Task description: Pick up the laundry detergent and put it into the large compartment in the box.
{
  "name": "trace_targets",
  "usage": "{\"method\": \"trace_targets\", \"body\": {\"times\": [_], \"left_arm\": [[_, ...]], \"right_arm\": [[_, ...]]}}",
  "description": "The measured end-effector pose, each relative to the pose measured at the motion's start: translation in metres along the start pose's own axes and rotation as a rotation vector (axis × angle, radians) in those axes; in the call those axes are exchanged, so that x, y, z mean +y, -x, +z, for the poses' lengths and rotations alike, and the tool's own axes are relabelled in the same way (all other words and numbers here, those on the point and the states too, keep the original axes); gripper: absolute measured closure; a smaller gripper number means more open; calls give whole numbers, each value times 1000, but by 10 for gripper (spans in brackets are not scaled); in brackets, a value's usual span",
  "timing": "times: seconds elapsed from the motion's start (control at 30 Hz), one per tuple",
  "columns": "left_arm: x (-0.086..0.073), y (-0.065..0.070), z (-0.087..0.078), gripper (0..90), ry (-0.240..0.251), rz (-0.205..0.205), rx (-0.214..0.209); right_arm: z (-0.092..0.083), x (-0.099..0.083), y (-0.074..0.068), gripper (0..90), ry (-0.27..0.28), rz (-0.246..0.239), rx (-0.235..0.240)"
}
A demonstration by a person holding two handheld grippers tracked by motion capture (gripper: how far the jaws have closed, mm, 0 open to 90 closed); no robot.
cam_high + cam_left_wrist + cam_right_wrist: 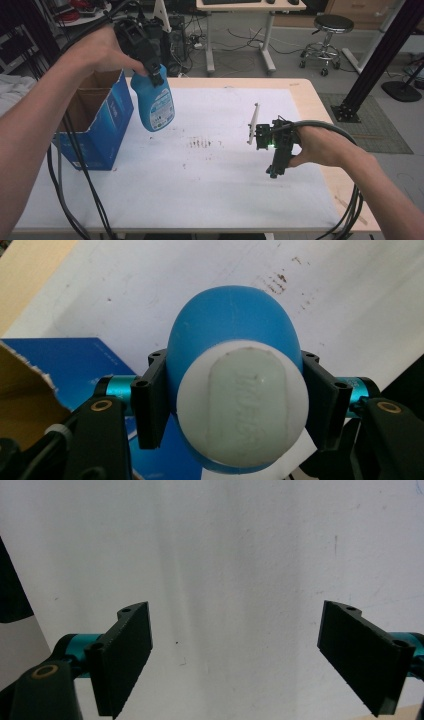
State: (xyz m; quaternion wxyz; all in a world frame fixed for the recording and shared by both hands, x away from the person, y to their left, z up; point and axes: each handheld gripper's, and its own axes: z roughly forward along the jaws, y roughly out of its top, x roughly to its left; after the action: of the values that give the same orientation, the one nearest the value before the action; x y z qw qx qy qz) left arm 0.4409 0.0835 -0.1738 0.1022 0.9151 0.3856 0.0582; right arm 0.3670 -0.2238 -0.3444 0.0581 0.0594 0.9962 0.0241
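The blue bottle (154, 102) is clamped at its capped neck by the left gripper (156, 75) fingers, held above the table (210, 190) beside the blue box (102, 125) at 10 o'clock. Its long axis is upright, base down, with the label partly obscured. The right gripper (273, 171) fingers are spread apart, empty, at 3 o'clock.

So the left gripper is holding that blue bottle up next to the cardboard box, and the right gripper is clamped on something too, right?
Not quite. The left gripper does hold the blue bottle beside the cardboard box, but the right gripper grips nothing: the right gripper view shows its jaws wide apart over bare white table.
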Motion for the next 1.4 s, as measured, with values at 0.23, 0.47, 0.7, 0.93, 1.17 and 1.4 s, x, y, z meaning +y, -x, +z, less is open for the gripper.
{"method": "trace_targets", "body": {"times": [0.23,0.47,0.7,0.93,1.17,1.4], "left_arm": [[-4,-11,-36,380,-12,-2,23],[-15,-27,-67,380,3,-28,14],[-35,-43,-88,380,10,-65,27],[-59,-63,-95,380,0,-97,47],[-82,-83,-104,381,-5,-136,65],[-103,-98,-108,381,-7,-153,83]], "right_arm": [[-1,-2,1,135,5,-4,-3],[-3,-3,0,135,13,4,-8],[-3,-3,2,135,14,10,-5],[-1,1,1,135,2,2,-7],[2,5,2,135,6,-6,-8],[1,5,2,135,10,-3,-7]]}}
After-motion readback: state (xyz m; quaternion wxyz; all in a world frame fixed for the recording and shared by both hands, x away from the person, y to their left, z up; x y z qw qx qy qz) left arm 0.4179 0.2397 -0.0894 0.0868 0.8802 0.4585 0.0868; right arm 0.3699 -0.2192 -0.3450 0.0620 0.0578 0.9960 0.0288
